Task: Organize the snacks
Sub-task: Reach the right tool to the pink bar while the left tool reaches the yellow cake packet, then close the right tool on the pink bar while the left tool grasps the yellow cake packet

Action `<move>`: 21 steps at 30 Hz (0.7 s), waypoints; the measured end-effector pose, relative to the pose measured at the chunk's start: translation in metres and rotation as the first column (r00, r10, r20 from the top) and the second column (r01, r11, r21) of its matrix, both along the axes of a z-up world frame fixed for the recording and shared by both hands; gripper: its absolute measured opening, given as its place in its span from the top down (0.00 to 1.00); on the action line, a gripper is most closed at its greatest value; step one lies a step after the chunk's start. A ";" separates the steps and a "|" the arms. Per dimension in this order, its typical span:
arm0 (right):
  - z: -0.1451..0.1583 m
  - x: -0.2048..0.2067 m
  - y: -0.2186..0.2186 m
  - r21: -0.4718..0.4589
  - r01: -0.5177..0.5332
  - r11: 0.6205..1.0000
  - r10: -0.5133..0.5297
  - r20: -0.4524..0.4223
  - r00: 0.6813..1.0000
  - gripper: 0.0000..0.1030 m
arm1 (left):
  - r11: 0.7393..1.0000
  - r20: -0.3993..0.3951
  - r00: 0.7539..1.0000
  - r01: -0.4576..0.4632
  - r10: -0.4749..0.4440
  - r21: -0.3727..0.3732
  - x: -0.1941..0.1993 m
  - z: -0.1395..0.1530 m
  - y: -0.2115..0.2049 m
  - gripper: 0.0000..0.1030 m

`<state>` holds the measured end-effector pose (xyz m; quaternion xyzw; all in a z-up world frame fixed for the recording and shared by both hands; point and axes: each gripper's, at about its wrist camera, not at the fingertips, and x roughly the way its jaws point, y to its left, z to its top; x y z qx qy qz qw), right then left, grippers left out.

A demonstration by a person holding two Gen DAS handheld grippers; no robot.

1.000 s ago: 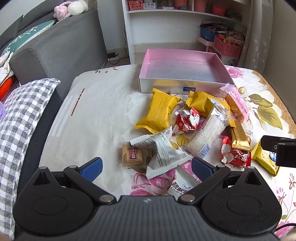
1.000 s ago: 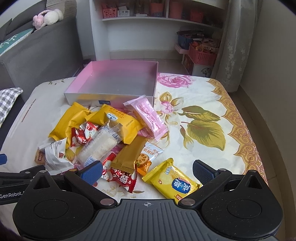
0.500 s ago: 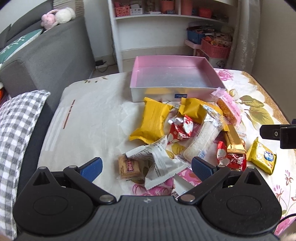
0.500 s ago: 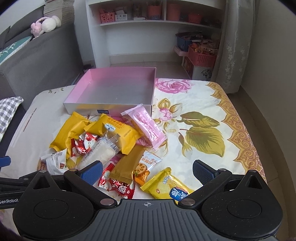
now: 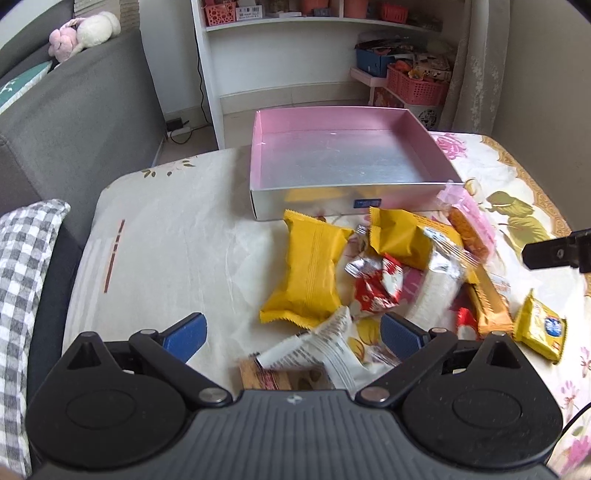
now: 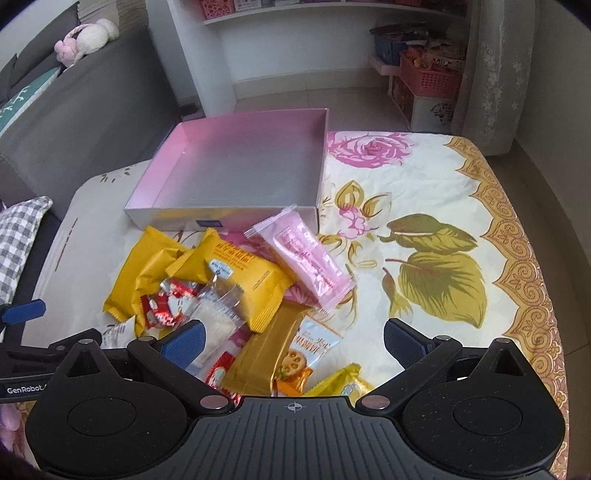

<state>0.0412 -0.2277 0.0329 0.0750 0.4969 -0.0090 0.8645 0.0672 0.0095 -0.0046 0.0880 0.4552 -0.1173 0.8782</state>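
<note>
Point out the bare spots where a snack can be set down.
Free: inside the pink box, the plain cloth left of the yellow packet, and the leaf-print cloth right of the pink packet. Crowded: the snack pile before the box.

Hidden, cropped, blurred bits only.
Brown biscuit pack (image 5: 275,376) half covered by left gripper body, print blurred. White wrapper (image 5: 325,345) smeared by motion, text unreadable. Small yellow pack (image 6: 338,384) mostly hidden behind right gripper body. Red-and-white candy wrapper (image 6: 218,373) partly tucked under gold bar (image 6: 264,354). Checked pillow (image 5: 22,295) cropped at left edge. Shelf contents (image 5: 317,7) cut by top edge, too small to identify.
</note>
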 end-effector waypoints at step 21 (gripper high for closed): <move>-0.070 0.052 -0.034 0.035 0.020 0.999 -0.021 0.027 0.999 0.25 | 0.984 0.015 0.998 0.067 -0.066 -0.163 0.051 -0.039 0.006 0.36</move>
